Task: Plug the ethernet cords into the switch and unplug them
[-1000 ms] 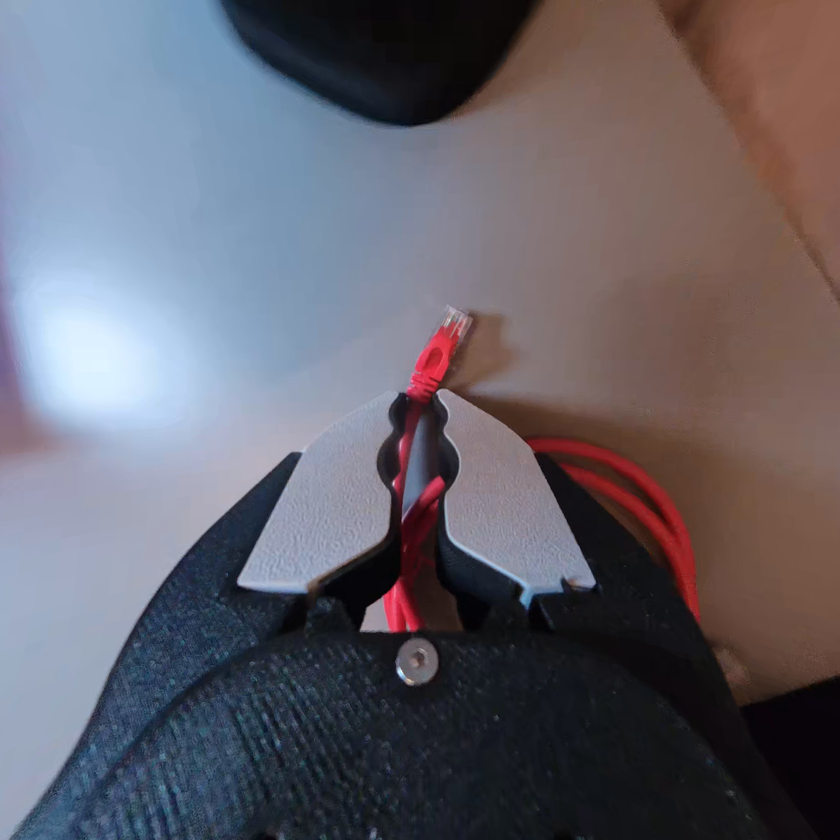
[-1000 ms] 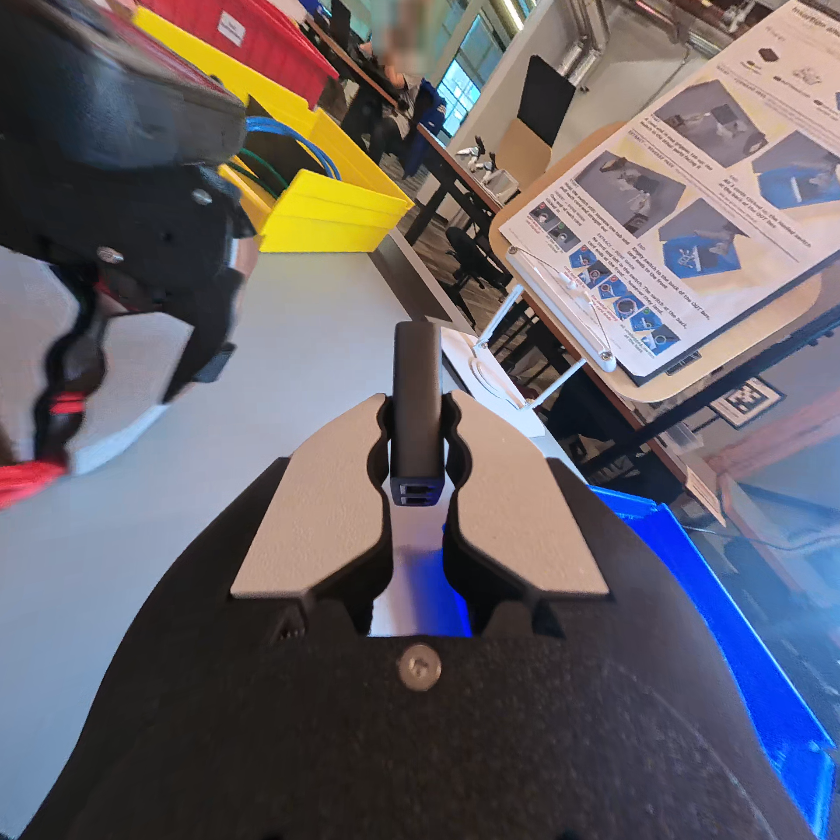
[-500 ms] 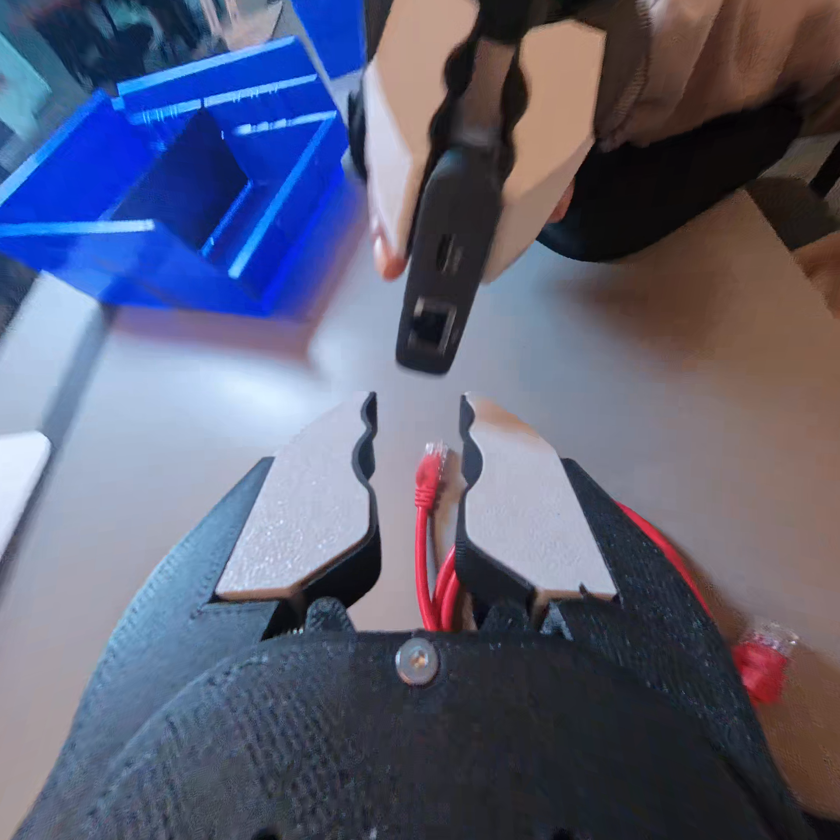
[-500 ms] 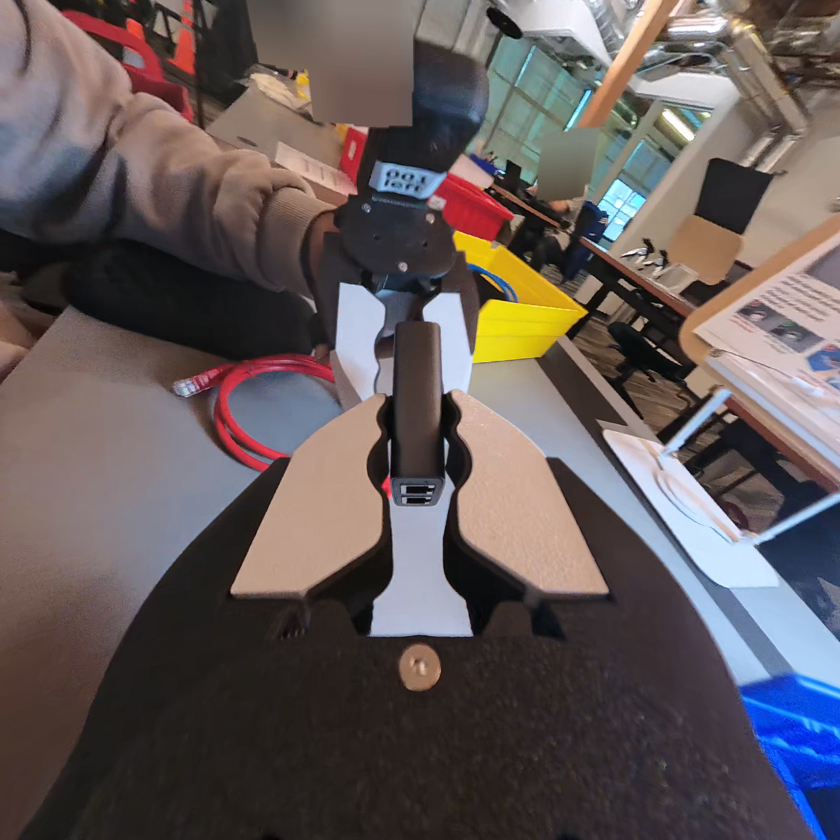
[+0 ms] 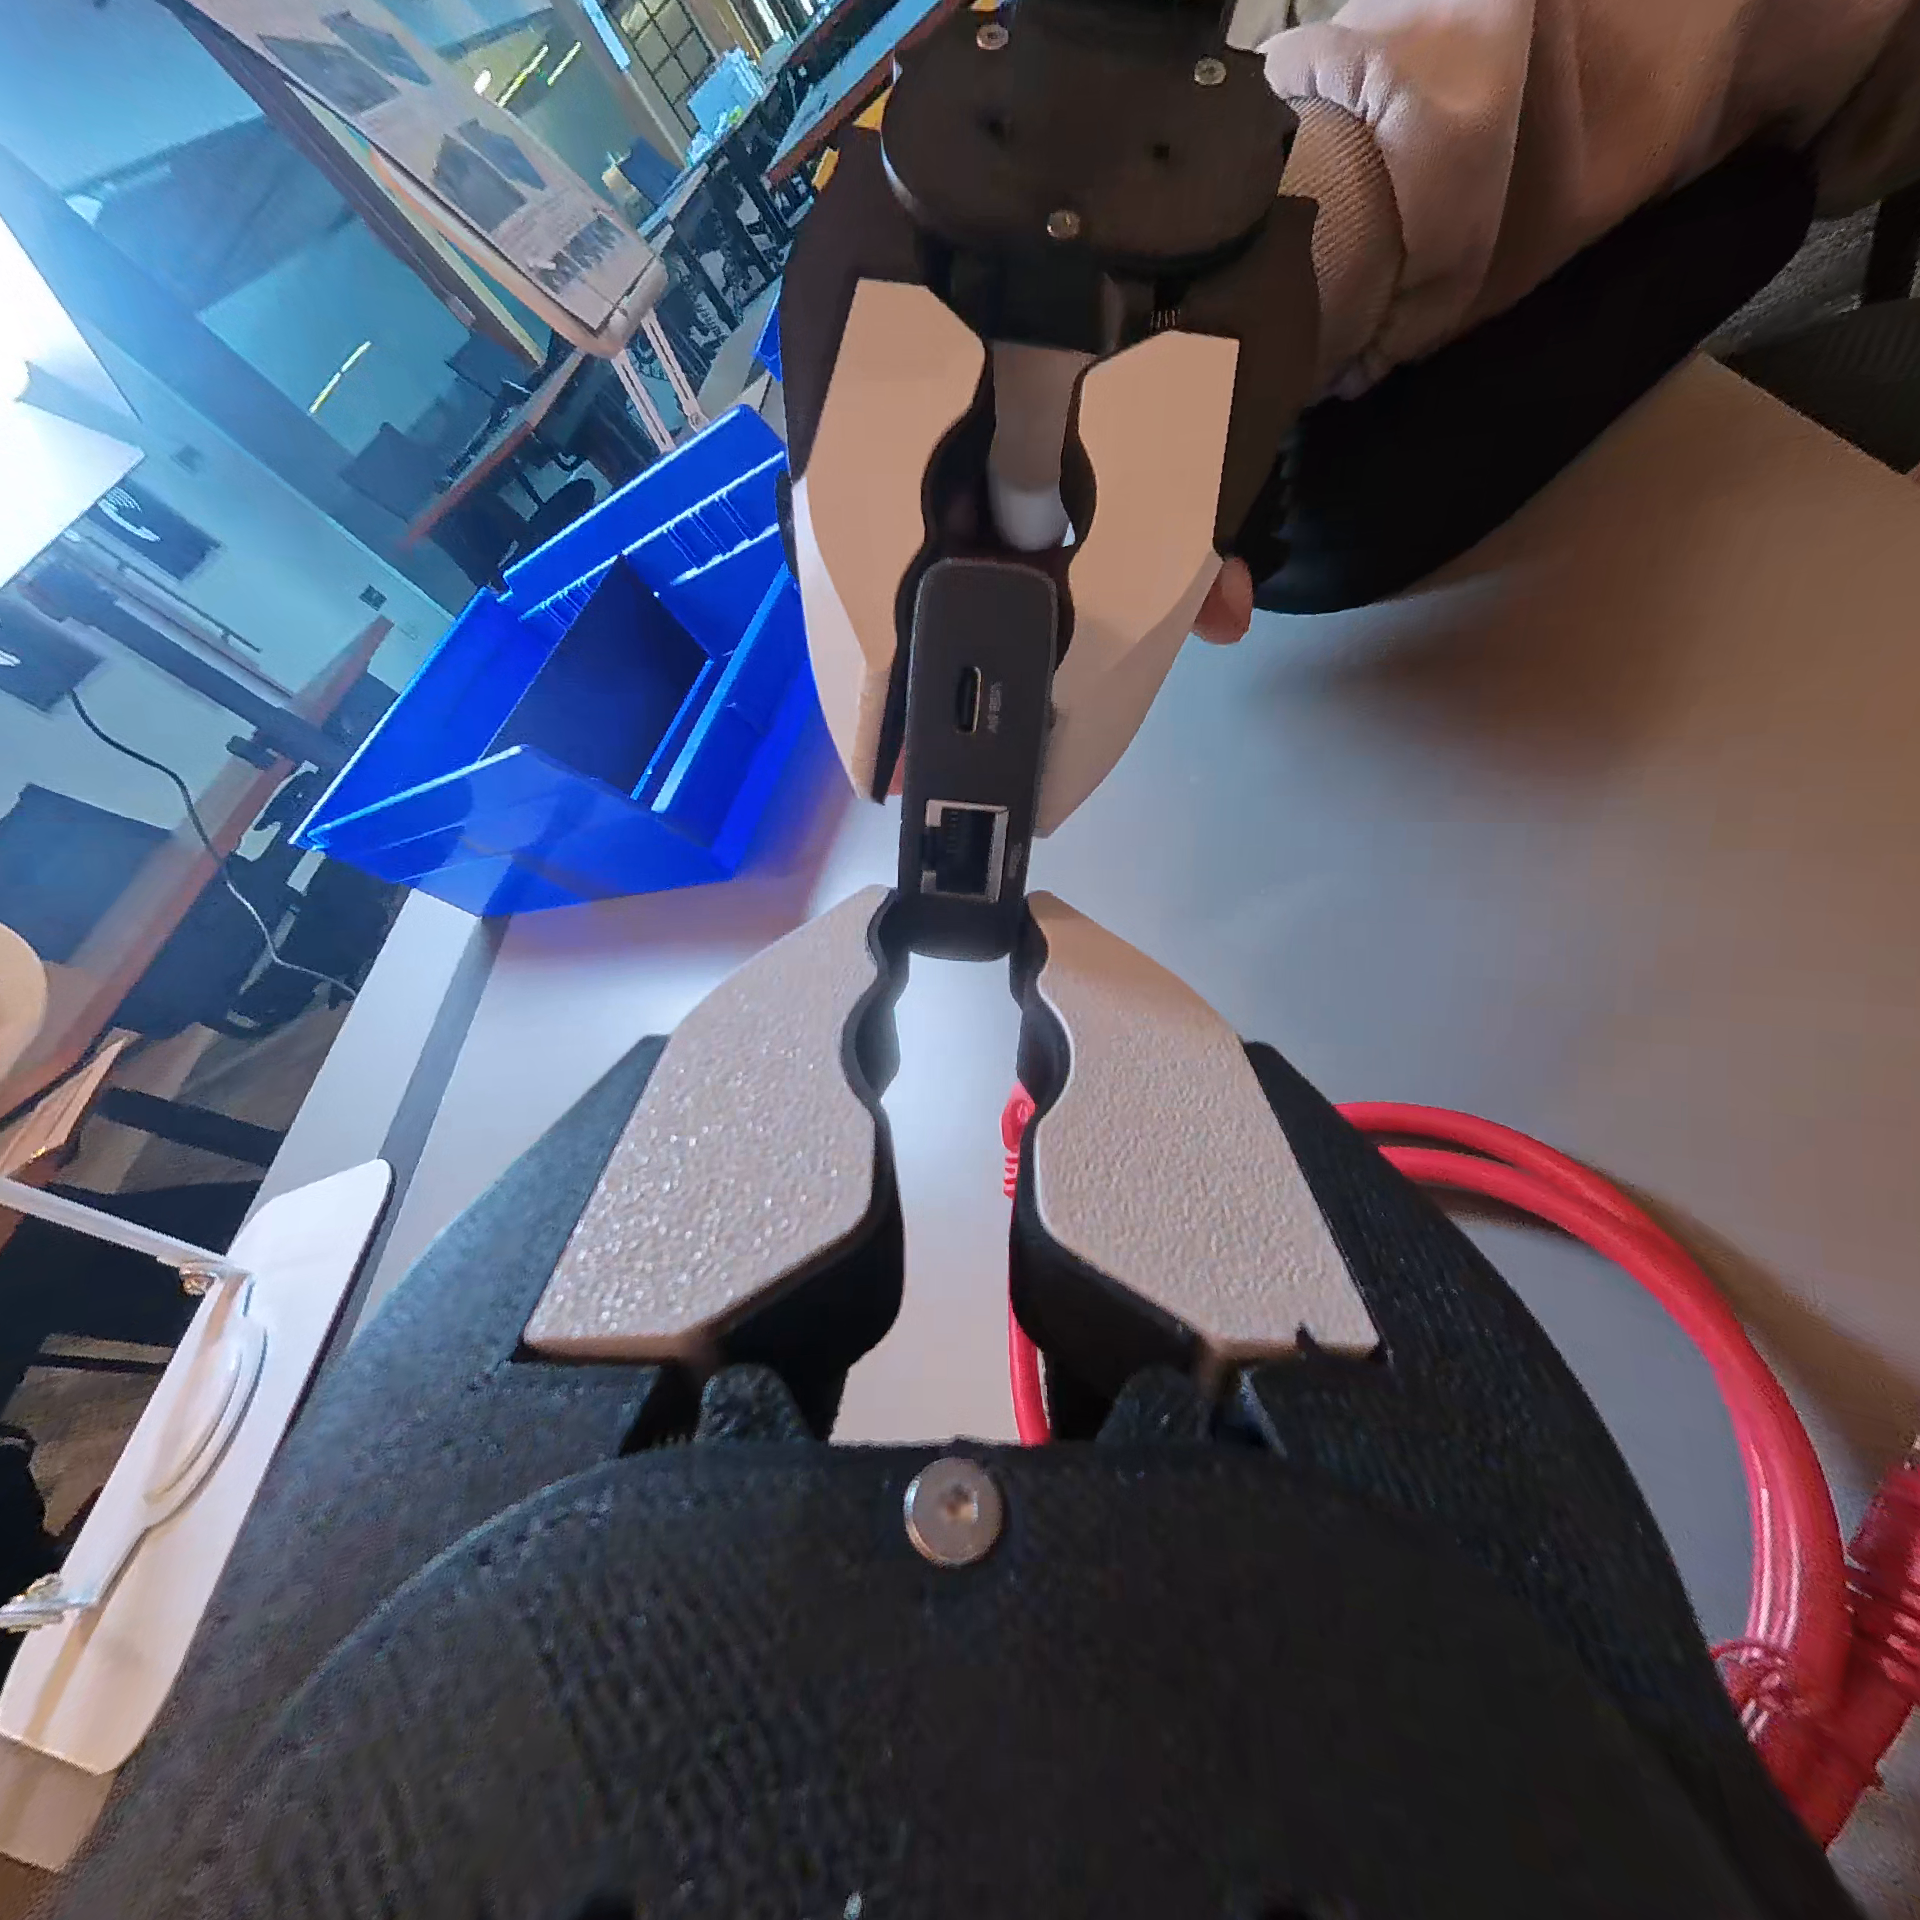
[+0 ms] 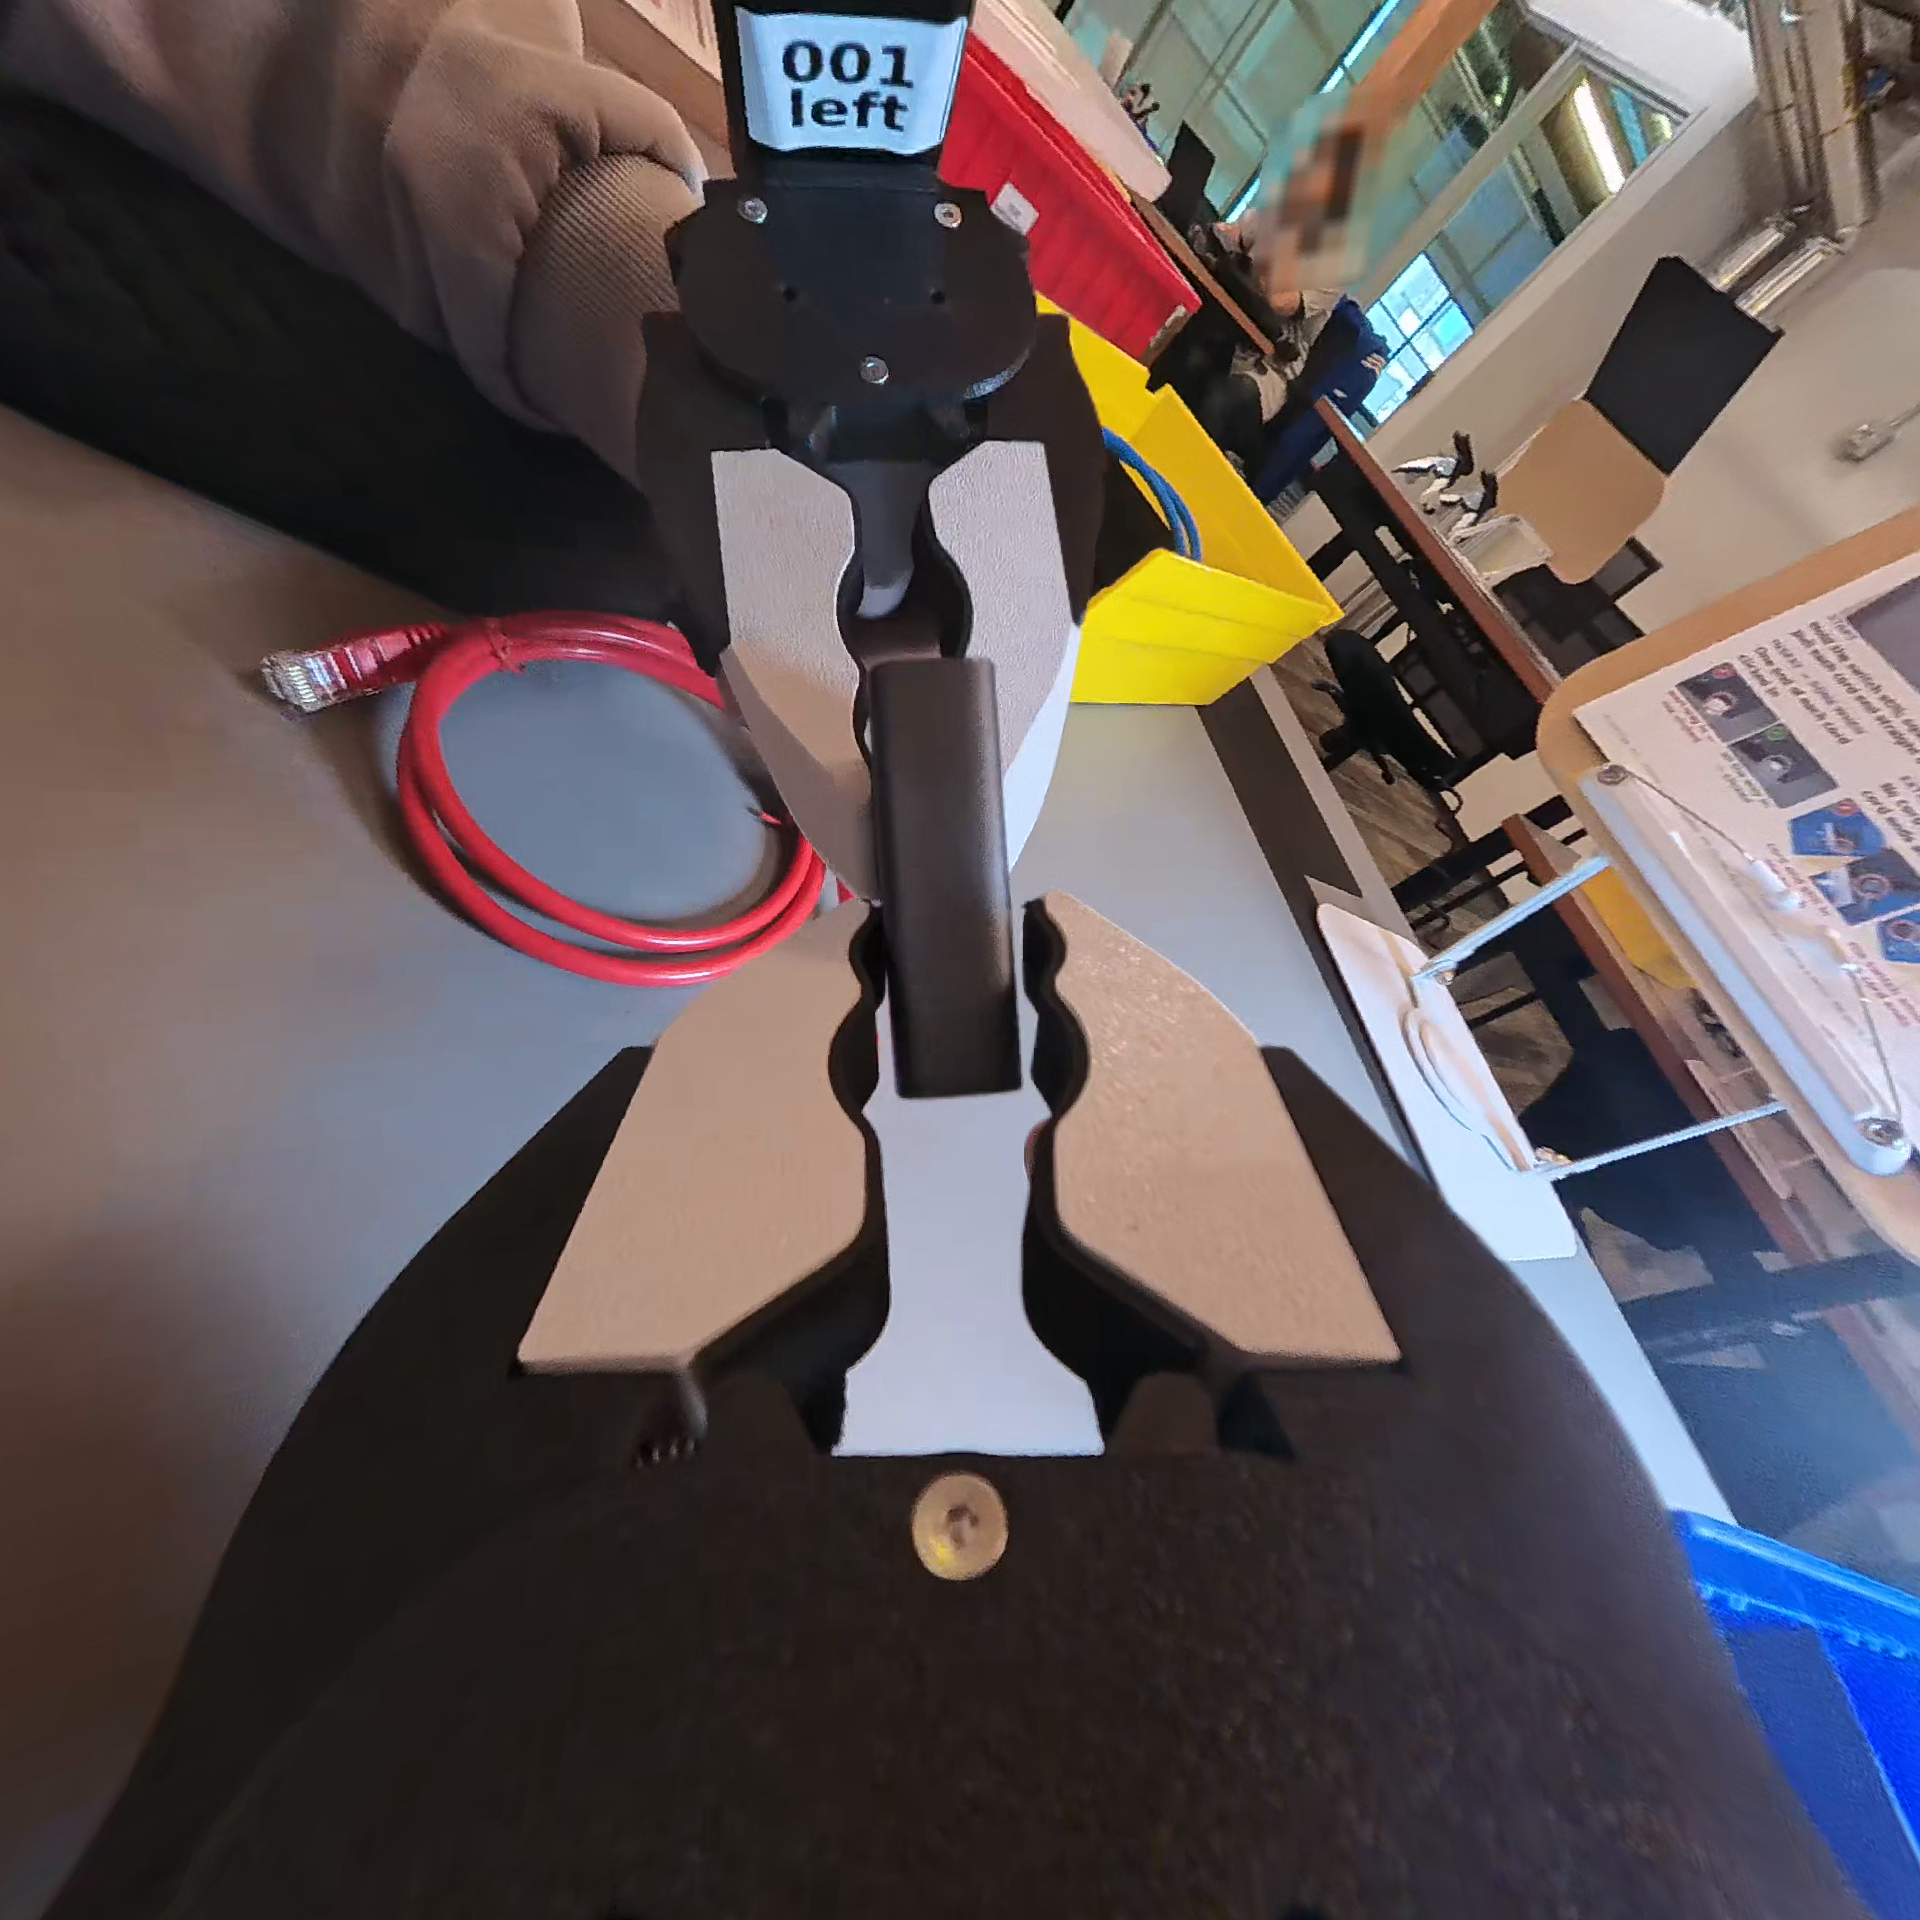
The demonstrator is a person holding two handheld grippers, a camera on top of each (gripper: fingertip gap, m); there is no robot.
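**Passing a small dark switch between two grippers**

Holding the slim dark rectangular plastic switch [image 6: 943, 883] from both ends, the right gripper [image 6: 943, 914] is clamped on one end and the left gripper [image 5: 954, 920] pinches the end nearest the open ethernet port, above the grey table [image 5: 1507, 831].

The switch looks light, rigid and smooth, so it may slip or twist; its flat long sides seem the best grip, with the port left clear.

The coiled red ethernet cord [image 6: 582, 831] lies loose on the table, left of the switch in the right wrist view. It looks springy, and its clear-tipped plug looks fragile; hold the boot just behind it.

The blue plastic bin [image 5: 623, 717] shows nothing inside. The far yellow plastic bin [image 6: 1195, 582] holds a blue cable.
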